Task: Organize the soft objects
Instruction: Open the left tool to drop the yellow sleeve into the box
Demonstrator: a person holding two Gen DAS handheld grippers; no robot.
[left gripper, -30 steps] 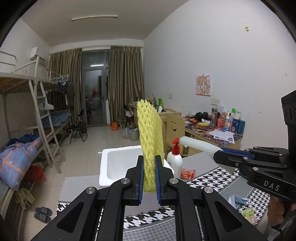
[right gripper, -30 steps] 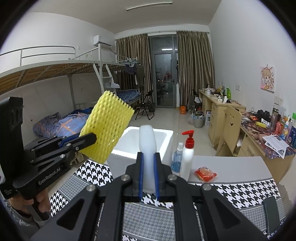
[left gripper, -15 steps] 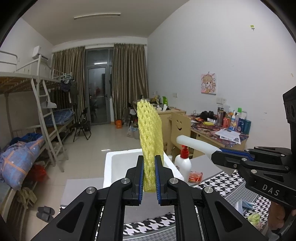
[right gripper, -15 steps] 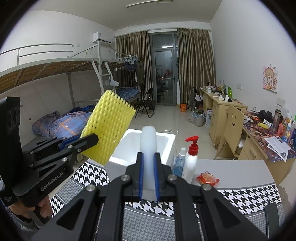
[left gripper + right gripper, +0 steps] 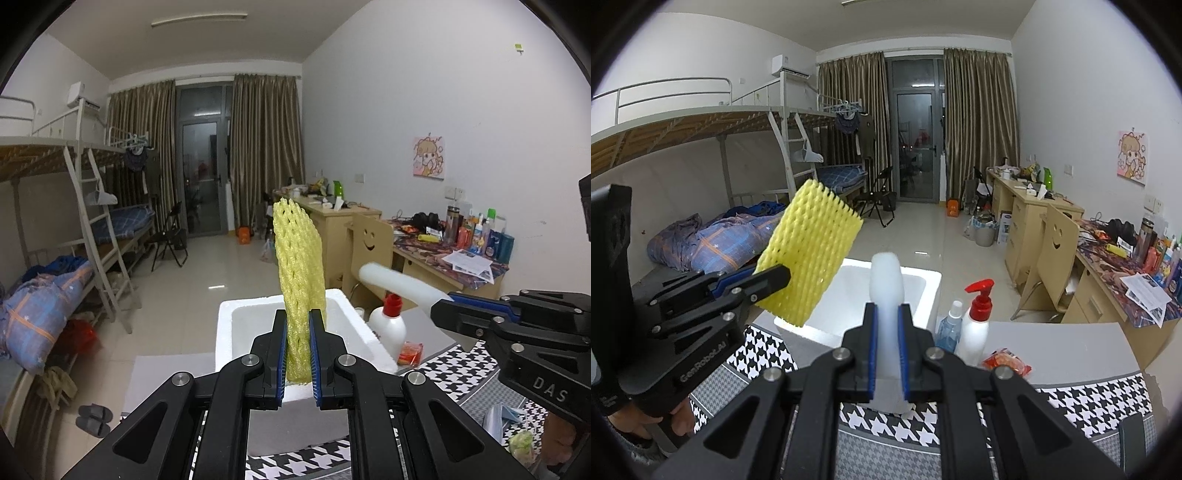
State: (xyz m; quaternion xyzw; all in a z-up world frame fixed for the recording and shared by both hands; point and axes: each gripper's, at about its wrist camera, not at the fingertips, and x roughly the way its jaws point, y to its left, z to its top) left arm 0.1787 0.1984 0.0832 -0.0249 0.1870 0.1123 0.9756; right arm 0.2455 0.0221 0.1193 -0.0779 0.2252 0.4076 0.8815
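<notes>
So left gripper (image 5: 298,354) is clamped on a yellow foam net (image 5: 299,266), right gripper (image 5: 886,350) on a white foam piece (image 5: 886,280), both above the foam box (image 5: 923,284) on a houndstooth table (image 5: 1089,402), bunk bed (image 5: 701,122) behind

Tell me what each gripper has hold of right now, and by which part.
Left gripper: yellow foam net sleeve, clamped near its bottom end. Right gripper: white foam piece, clamped around its lower part.

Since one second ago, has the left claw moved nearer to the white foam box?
Yes. The left claw with the yellow foam net has come closer to the white foam box, which looms larger now.
</notes>
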